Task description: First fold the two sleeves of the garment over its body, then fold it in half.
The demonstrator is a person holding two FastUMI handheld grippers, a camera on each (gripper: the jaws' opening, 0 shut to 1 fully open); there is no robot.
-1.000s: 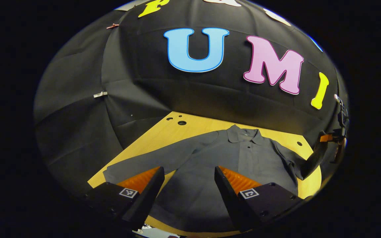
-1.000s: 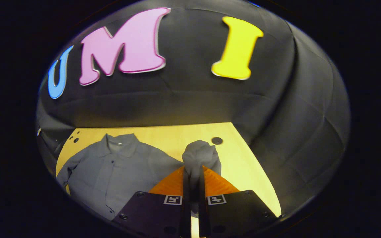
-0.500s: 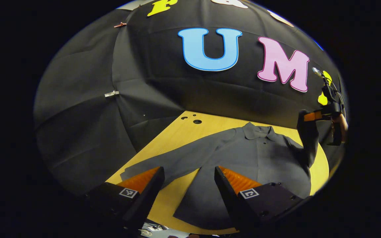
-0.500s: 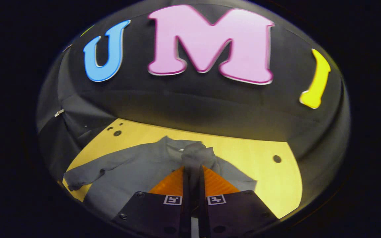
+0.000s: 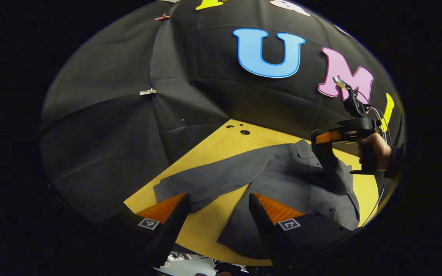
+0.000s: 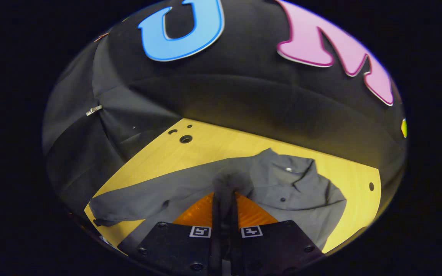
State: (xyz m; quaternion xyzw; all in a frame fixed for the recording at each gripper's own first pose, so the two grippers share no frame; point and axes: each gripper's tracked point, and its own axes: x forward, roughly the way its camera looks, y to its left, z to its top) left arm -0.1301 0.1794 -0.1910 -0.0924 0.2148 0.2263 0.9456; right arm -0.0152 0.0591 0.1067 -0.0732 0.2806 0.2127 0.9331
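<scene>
Two handheld grippers work over a dark grey, long-sleeved collared shirt (image 5: pixel 282 180) spread on a yellow wooden tabletop (image 5: pixel 209 153). In the right gripper view, the right gripper (image 6: pixel 225 203) has its fingers drawn together and clamped on the bunched end of the shirt's right-hand sleeve (image 6: pixel 230 184), which is lifted off the tabletop and held above the shirt's body. In the left gripper view, that same gripper appears farther off at the right edge, gripped by a person's hand (image 5: pixel 374 147), with the pinched sleeve hanging from it as a dark fold over the shirt's shoulder area, near the collar (image 5: pixel 305 147).

The left gripper (image 5: pixel 219 209) has its fingers set wide apart, holding nothing, and hovers over the near edge of the tabletop, above the bare wood between the other sleeve (image 5: pixel 205 182) and the lower hem of the shirt. That other sleeve lies flat and stretched out sideways from the body, its cuff near the tabletop's near-left edge. The shirt lies front side up, its collar toward the booth's black cloth wall (image 5: pixel 129 115) and its buttoned placket running down the middle. Several small round holes (image 5: pixel 244 132) mark the far corner of the tabletop, well apart from the shirt.
</scene>
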